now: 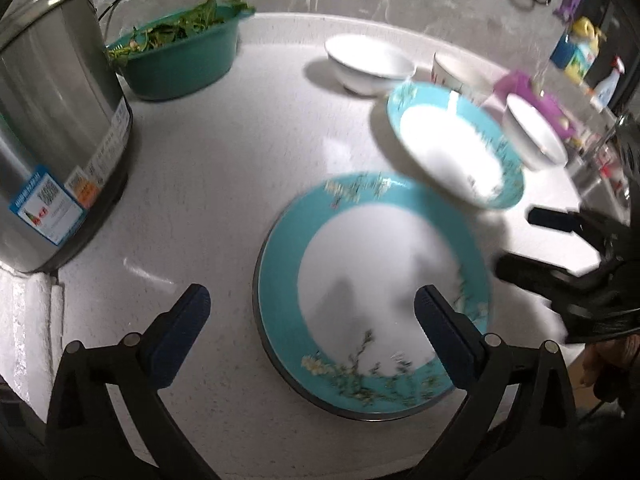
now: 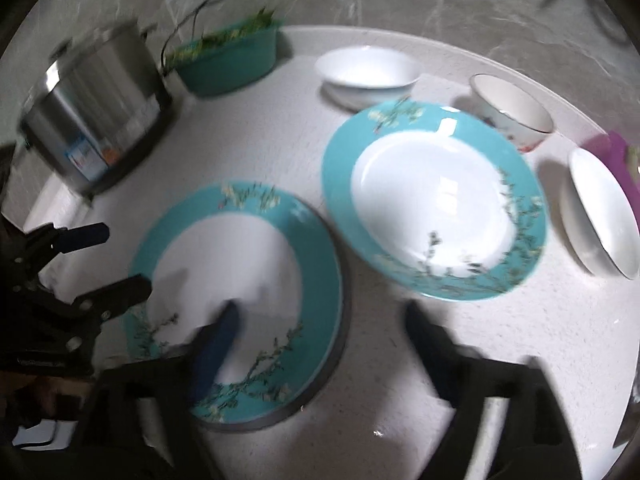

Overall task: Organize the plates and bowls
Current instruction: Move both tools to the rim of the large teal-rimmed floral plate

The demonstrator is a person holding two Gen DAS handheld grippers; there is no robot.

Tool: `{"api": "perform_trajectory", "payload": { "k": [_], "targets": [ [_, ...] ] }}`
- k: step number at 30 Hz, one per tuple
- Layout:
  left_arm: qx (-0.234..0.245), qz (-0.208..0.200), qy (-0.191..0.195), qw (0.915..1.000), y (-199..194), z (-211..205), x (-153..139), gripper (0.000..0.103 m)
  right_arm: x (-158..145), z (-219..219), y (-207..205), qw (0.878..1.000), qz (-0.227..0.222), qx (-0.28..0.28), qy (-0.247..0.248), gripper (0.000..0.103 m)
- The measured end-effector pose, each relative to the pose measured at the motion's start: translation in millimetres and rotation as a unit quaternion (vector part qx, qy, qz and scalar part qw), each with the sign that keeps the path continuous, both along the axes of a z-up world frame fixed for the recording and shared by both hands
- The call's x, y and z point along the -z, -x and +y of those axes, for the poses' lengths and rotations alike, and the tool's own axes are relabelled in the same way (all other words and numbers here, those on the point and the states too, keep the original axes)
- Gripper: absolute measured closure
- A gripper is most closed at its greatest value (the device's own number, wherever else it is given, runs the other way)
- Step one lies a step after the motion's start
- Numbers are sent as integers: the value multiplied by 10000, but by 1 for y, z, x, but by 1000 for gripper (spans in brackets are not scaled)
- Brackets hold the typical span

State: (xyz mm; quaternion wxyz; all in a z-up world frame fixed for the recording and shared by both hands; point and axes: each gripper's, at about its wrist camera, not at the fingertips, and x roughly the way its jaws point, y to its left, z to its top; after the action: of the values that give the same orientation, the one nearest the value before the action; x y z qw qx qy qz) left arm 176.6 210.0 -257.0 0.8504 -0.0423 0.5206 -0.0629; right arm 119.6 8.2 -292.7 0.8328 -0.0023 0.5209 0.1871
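A teal-rimmed floral plate [image 1: 280, 280] [image 2: 320, 272] lies flat on the white table, with a dark grey rim showing under its edge. My left gripper [image 1: 312, 300] [image 2: 116, 260] hangs open above its left side, gripping nothing. My right gripper [image 2: 322, 312] [image 1: 524, 242] stands open over its right edge, also gripping nothing. A second matching plate [image 1: 448, 144] [image 2: 440, 200] lies behind and to the right. Behind it stand a white bowl [image 1: 368, 64] [image 2: 366, 72] and a patterned bowl [image 1: 452, 70] [image 2: 512, 108]. Another white bowl [image 1: 532, 132] [image 2: 600, 212] sits at the right.
A steel pot [image 1: 52, 128] [image 2: 96, 112] with labels stands at the left. Beside it is a green basin [image 1: 180, 56] [image 2: 228, 64] of leafy greens. A purple object [image 1: 524, 88] [image 2: 612, 152] lies behind the right bowl. Bottles [image 1: 576, 52] stand at the far right.
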Motion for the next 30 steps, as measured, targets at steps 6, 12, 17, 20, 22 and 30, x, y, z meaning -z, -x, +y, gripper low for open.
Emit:
{"api": "perform_trajectory", "payload": {
  "k": [6, 12, 17, 20, 22, 30],
  "targets": [
    [388, -198, 426, 9981, -41, -7, -42, 0, -28, -98, -4, 9801, 664, 829, -1677, 0],
    [659, -149, 163, 9976, -92, -36, -59, 0, -44, -214, -16, 9399, 653, 1799, -2826, 0],
    [179, 598, 668, 9958, -144, -36, -43, 0, -30, -270, -42, 9242, 678, 2139, -3091, 0],
    [150, 863, 586, 9944, -170, -40, -27, 0, -19, -271, -53, 9170, 827, 2109, -3283, 0],
    [280, 909, 489, 9943, -181, -48, -22, 0, -10, -260, -59, 9152, 946, 2059, -3332, 4],
    [1087, 1134, 301, 9871, -222, -78, 11, 0, 22, -225, -73, 9124, 1182, 2180, -3257, 9]
  ]
}}
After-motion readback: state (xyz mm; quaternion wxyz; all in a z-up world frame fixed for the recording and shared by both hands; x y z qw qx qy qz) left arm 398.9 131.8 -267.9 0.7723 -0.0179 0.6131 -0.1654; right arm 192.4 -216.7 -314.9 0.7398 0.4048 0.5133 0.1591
